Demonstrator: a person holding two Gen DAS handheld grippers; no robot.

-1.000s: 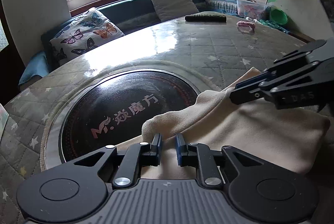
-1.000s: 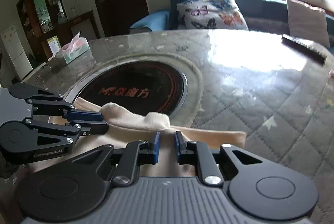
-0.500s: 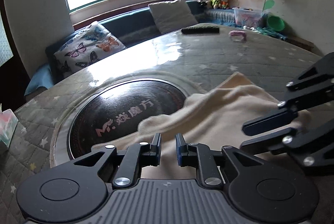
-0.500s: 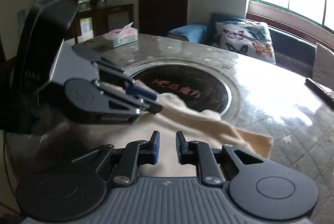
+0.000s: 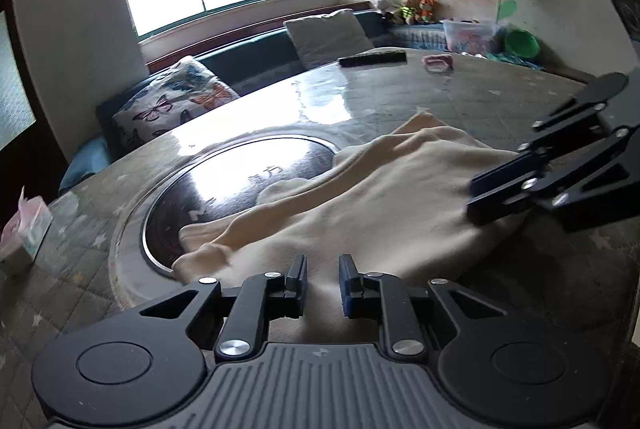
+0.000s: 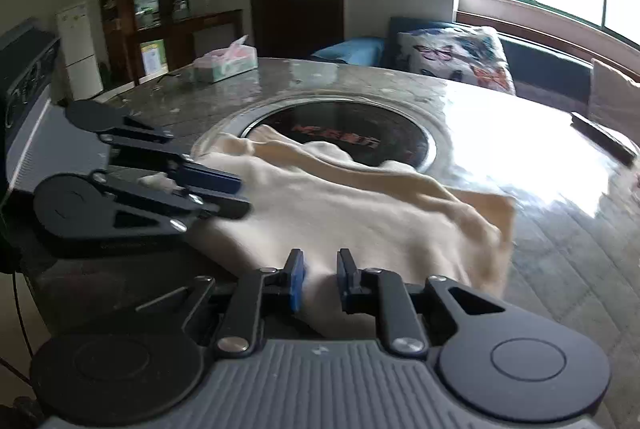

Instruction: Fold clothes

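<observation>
A cream garment [image 5: 380, 197] lies spread on the round table, its far edge resting on the black glass disc [image 5: 248, 181] in the middle. My left gripper [image 5: 322, 281] has a raised fold of the near hem between its pads, and its jaws are opening slightly. My right gripper [image 6: 320, 279] is shut on the same hem further right, with the garment [image 6: 360, 205] bunched between its blue pads. Each wrist view shows the other gripper from the side: the right gripper [image 5: 472, 197] and the left gripper [image 6: 242, 195], both low at the cloth's near edge.
The quilted table cover [image 5: 400, 93] lies under a glossy sheet. A tissue box [image 6: 226, 63] stands at the far left, a black remote [image 5: 372, 59] and a small pink object [image 5: 438, 61] at the far side. A sofa with cushions [image 5: 180, 101] lines the window wall.
Both grippers have drawn back toward the table's near edge with the hem. The garment has stretched out flatter and slid partly off the black disc.
</observation>
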